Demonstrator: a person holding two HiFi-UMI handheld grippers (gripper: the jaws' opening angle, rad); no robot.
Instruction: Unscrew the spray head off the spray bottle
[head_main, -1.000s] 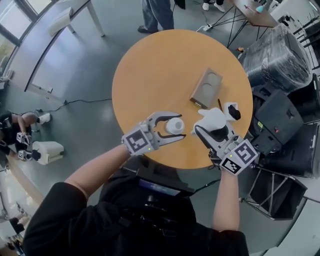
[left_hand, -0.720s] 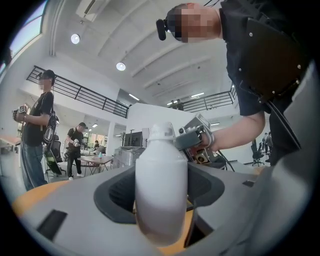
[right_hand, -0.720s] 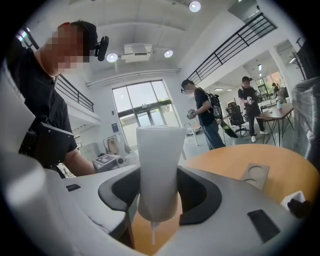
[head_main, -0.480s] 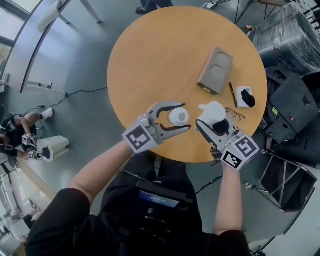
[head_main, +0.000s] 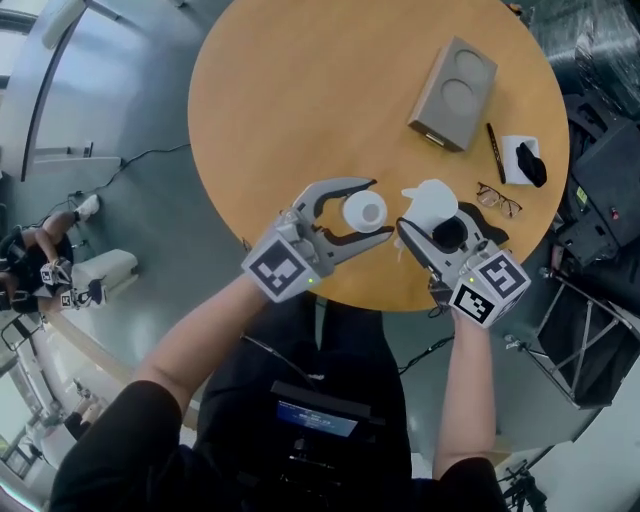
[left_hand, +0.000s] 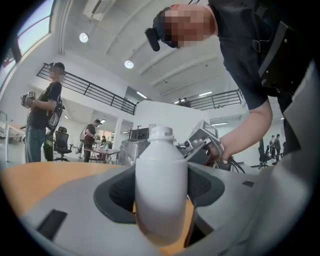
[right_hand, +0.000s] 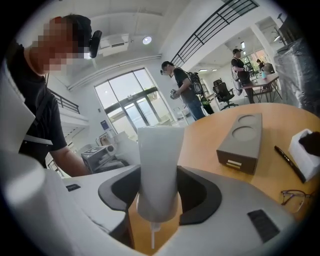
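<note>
Bright, even light all round: in the left gripper view two round ceiling lamps (left_hand: 83, 37) glow at upper left, and in the right gripper view the tall windows (right_hand: 131, 107) burn almost white. The head view comes through crisp, the round tabletop (head_main: 300, 120) evenly lit with only soft shadows along its near edge, though the wide lens bends the floor (head_main: 120, 200) around it. Both gripper views bulge hard and go black at the corners, and right up against the lens the bottle (left_hand: 161, 190) and the spray head (right_hand: 157, 170) turn soft, while the background looks sharper.
</note>
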